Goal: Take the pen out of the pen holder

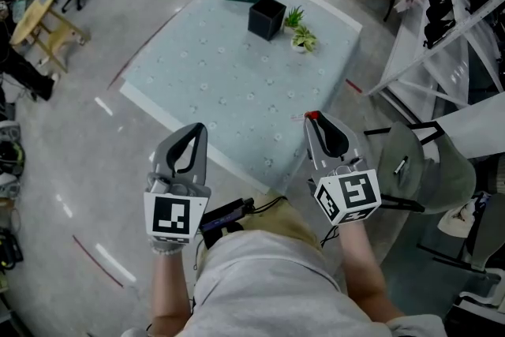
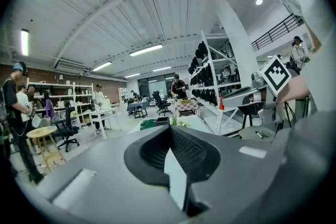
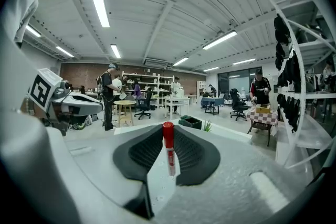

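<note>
A: Where's the pen (image 3: pixel 168 150)?
B: Clamped in the right tool (image 1: pixel 314 121), red end up, at the bench (image 1: pixel 229 83) near edge.
A: Left tool (image 1: pixel 199 129)?
B: Clenched, empty; the square black pen holder (image 1: pixel 267 16) stands well apart, open dotted bench between

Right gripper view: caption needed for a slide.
Right claw grips a red-capped pen; table with black holder beyond.

Both forearms reach forward toward the table (image 1: pixel 237 83). The left gripper (image 1: pixel 197 130) hangs just off the table's near edge, jaws together with nothing between them. The right gripper (image 1: pixel 315 125), over that edge, clamps a pen (image 3: pixel 168 149), its red cap at the jaw tips.
</note>
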The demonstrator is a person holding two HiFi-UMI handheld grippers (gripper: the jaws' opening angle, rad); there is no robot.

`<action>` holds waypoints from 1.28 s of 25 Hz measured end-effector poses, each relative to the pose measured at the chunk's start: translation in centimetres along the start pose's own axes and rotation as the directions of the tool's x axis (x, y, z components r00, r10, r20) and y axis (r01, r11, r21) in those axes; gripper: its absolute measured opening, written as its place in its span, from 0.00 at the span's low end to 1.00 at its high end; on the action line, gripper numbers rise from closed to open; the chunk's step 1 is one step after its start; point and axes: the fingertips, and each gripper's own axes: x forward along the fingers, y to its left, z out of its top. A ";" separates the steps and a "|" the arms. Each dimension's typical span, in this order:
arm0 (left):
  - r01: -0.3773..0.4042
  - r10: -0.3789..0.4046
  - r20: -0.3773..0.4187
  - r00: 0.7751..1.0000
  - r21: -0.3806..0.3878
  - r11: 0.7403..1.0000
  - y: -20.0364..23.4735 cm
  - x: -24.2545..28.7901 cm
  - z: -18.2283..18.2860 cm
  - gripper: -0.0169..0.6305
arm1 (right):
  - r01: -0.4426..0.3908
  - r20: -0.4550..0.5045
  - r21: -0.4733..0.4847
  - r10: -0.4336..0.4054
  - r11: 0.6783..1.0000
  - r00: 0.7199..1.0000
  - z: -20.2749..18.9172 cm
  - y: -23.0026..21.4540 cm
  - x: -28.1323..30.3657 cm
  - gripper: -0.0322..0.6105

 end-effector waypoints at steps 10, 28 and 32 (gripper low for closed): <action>0.008 -0.008 -0.005 1.000 0.011 1.000 -0.3 0.2 0.0 0.04 | -0.009 -0.003 0.000 0.009 1.000 1.000 -0.1 0.2 0.1 0.15; -0.001 0.001 -0.002 1.000 0.011 1.000 -0.2 0.1 0.0 0.04 | -0.006 -0.007 -0.008 0.006 1.000 1.000 0.0 0.3 0.1 0.15; -0.001 0.001 -0.005 1.000 0.013 1.000 -0.1 0.1 0.0 0.04 | -0.008 -0.007 -0.012 0.008 1.000 1.000 0.1 0.4 0.2 0.15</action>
